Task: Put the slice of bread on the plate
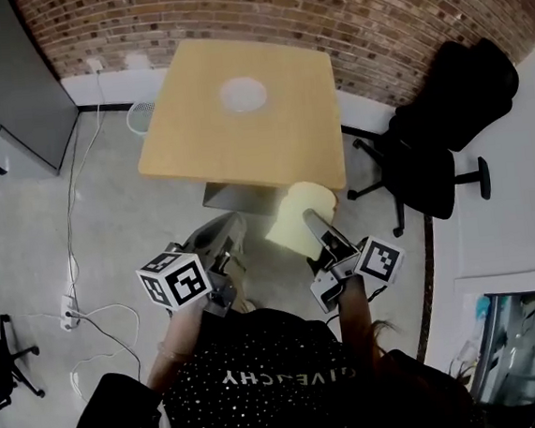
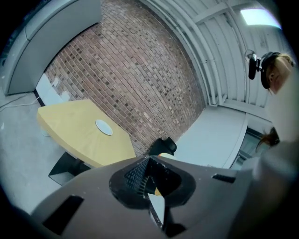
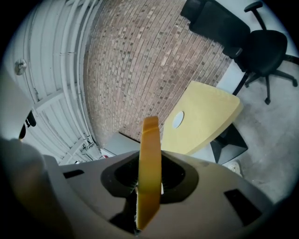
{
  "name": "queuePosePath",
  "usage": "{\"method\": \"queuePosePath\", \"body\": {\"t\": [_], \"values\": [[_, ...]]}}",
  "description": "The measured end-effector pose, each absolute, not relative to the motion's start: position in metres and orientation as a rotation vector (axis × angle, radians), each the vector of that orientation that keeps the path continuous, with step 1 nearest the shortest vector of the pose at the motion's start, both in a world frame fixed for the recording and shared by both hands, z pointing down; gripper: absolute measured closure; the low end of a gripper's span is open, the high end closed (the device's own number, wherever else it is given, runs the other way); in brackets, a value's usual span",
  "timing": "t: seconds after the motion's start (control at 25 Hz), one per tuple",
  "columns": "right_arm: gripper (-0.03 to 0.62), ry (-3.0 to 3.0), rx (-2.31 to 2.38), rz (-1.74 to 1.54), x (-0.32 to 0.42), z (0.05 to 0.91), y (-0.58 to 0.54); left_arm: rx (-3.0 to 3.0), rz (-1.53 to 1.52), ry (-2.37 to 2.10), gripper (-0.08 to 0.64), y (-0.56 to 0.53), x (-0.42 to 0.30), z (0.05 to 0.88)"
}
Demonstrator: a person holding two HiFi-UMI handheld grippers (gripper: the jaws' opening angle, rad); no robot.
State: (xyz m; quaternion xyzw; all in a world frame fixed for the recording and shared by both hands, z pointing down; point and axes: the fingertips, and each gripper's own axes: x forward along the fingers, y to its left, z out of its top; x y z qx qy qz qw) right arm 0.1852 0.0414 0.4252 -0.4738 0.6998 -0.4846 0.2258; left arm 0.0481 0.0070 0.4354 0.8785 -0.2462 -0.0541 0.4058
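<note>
Table top [image 1: 239,117]: pale wood-look, matt, smooth; plate [image 1: 243,94] at its centre: white, smooth; slice of bread [image 1: 297,222]: pale matt spongy face, tan crust; brick wall [image 1: 371,20] along top: rough, red-brown; office chair [image 1: 447,125] at right: black, matt, cloth-like; floor [image 1: 108,224]: pale, smooth, faint sheen.

Pretty plain office corner. A red brick wall [image 1: 399,17] is seen along the back, with a white skirting strip [image 1: 105,88] run along its foot. A pale wooden table [image 1: 195,140] is set against it on a light grey floor [image 1: 134,240]. A black office chair [image 1: 440,145] is parked off to the right and a grey cabinet [image 1: 1,83] at the left. White cables [image 1: 103,318] are trailed across the floor to what is probably a power strip [image 1: 68,310]. A ceiling light [image 2: 261,16] is switched on.
</note>
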Motion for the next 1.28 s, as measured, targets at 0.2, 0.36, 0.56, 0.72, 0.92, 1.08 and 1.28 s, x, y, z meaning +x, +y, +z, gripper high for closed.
{"method": "queuePosePath", "body": {"t": [0.2, 0.36, 0.56, 0.72, 0.92, 1.08, 1.28], "values": [[0.497, 1.933, -1.357, -1.32, 0.207, 0.418, -0.028, 2.233, -0.166, -0.556, 0.551, -0.06, 0.076, 0.422], [0.497, 1.938, -1.327, -1.321, 0.208, 0.406, -0.087, 2.234, -0.137, -0.542, 0.551, -0.112, 0.085, 0.419], [0.497, 1.976, -1.313, -1.324, 0.203, 0.395, -0.154, 2.235, -0.109, -0.539, 0.551, -0.182, 0.089, 0.418], [0.497, 1.968, -1.331, -1.36, 0.208, 0.397, -0.2, 2.223, -0.108, -0.508, 0.551, -0.228, 0.102, 0.421], [0.497, 1.93, -1.363, -1.405, 0.22, 0.403, -0.25, 2.194, -0.088, -0.487, 0.551, -0.276, 0.116, 0.428], [0.497, 1.912, -1.388, -1.44, 0.224, 0.415, -0.277, 2.165, -0.039, -0.449, 0.549, -0.301, 0.126, 0.441], [0.497, 1.858, -1.431, -1.541, 0.239, 0.446, -0.293, 2.156, -0.001, -0.434, 0.551, -0.323, 0.14, 0.464]]}}
